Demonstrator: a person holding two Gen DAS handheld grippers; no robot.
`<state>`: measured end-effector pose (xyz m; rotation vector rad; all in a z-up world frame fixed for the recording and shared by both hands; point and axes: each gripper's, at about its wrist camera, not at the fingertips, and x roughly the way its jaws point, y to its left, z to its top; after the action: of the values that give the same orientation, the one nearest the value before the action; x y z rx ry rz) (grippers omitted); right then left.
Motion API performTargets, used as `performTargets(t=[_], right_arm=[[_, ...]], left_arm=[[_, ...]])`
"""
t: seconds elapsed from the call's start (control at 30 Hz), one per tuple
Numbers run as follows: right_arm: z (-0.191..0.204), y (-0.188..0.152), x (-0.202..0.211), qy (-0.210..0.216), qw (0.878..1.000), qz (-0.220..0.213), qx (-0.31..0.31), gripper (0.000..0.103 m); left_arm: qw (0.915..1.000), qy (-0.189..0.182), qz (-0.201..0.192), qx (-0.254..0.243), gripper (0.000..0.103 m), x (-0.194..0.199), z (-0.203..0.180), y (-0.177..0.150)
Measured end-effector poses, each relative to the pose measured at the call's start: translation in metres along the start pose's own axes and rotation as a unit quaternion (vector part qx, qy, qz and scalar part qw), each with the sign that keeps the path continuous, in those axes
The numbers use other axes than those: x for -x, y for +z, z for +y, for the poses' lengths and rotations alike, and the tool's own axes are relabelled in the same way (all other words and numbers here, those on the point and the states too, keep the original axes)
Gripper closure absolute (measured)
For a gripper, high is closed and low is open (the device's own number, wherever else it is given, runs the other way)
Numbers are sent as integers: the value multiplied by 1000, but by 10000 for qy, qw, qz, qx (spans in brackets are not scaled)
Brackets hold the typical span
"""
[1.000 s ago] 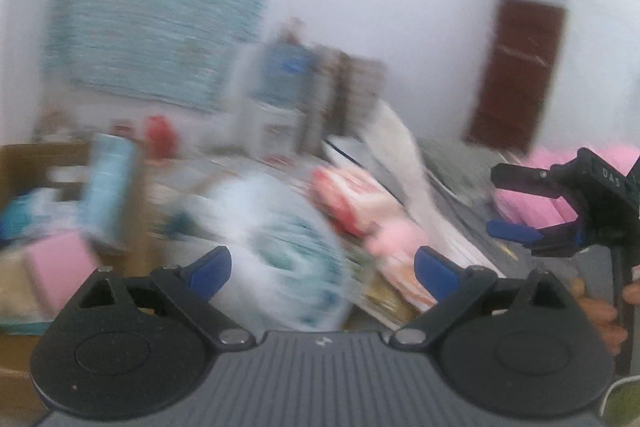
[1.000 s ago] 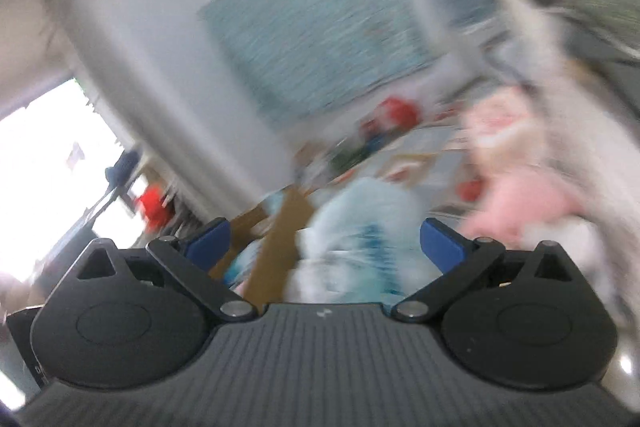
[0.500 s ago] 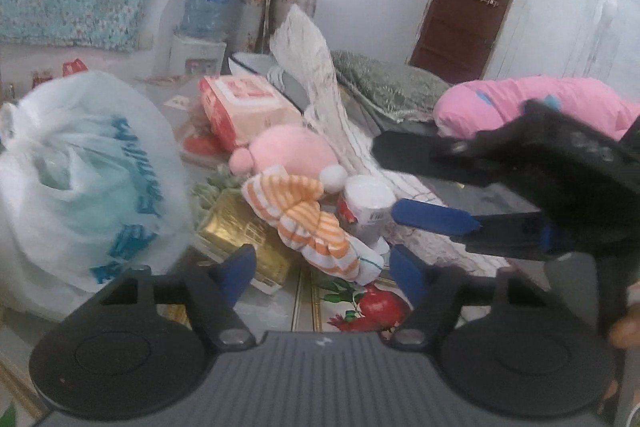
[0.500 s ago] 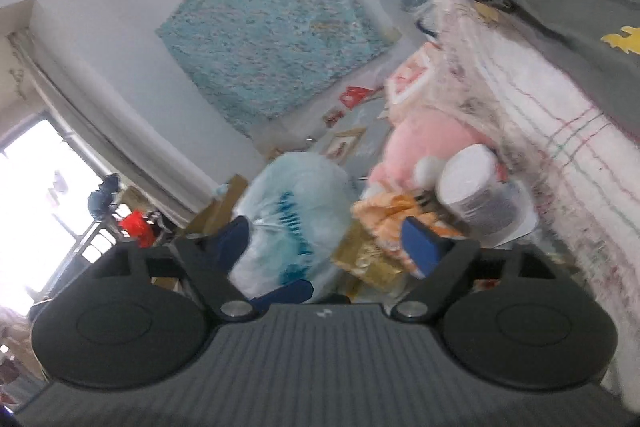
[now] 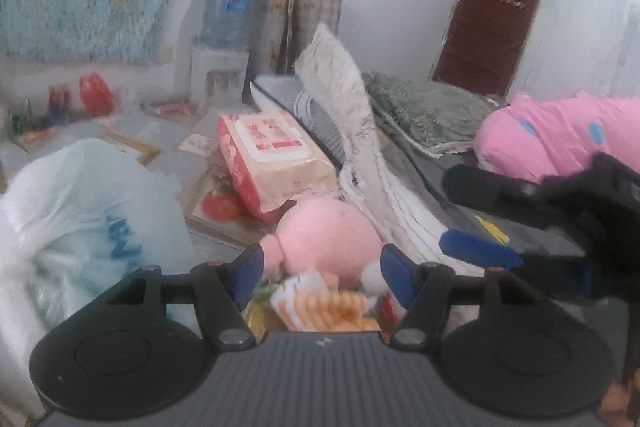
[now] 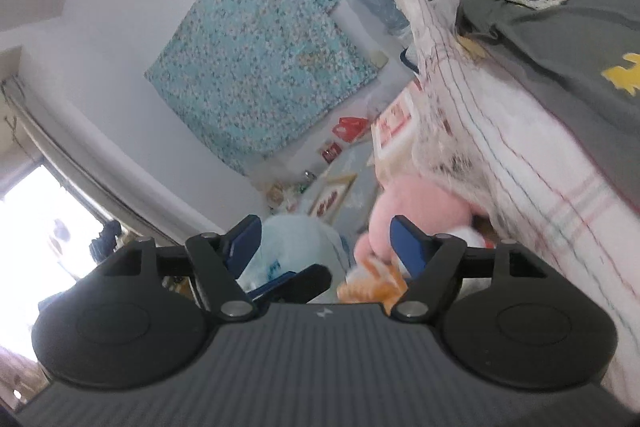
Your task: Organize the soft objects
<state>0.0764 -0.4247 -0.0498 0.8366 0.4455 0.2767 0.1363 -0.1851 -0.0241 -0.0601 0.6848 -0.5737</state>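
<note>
Pink plush toy (image 5: 328, 235) seen on floor beside bed (image 5: 420, 163), framed between parted jaws of left hand-held gripper (image 5: 322, 273), not yet grasped; right hand-held gripper (image 6: 324, 247) also spread, nothing held; sorting judged barely begun

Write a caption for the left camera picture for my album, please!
Open left hand-held gripper reaching toward a pink plush toy beside a wet-wipes pack.

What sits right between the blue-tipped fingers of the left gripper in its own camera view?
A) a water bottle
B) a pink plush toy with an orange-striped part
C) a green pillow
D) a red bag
B: the left gripper is open, and the pink plush toy with its orange-striped part fills the gap between the fingers, in front of the wet-wipes pack.
</note>
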Motion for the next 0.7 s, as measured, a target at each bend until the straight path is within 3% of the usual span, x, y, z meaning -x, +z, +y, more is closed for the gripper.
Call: performTargets(t=[0.1, 0.27, 0.4, 0.47, 0.7], right_arm=[[-11, 13, -20, -138, 9992, 176, -327, 25], [-41, 16, -48, -308, 9922, 557, -1070, 21], [-48, 19, -56, -145, 9903, 556, -1264, 21], [-48, 21, -58, -216, 9899, 569, -1284, 16], [-67, 22, -52, -314, 9869, 427, -1524, 12]], left_arm=[[9985, -121, 470, 268, 37, -29, 11, 18], [9944, -160, 1025, 213, 31, -65, 14, 25], [9941, -40, 1072, 182, 28, -77, 13, 24], [9936, 16, 1101, 238, 26, -82, 15, 26], [9919, 32, 1236, 277, 18, -102, 12, 34]])
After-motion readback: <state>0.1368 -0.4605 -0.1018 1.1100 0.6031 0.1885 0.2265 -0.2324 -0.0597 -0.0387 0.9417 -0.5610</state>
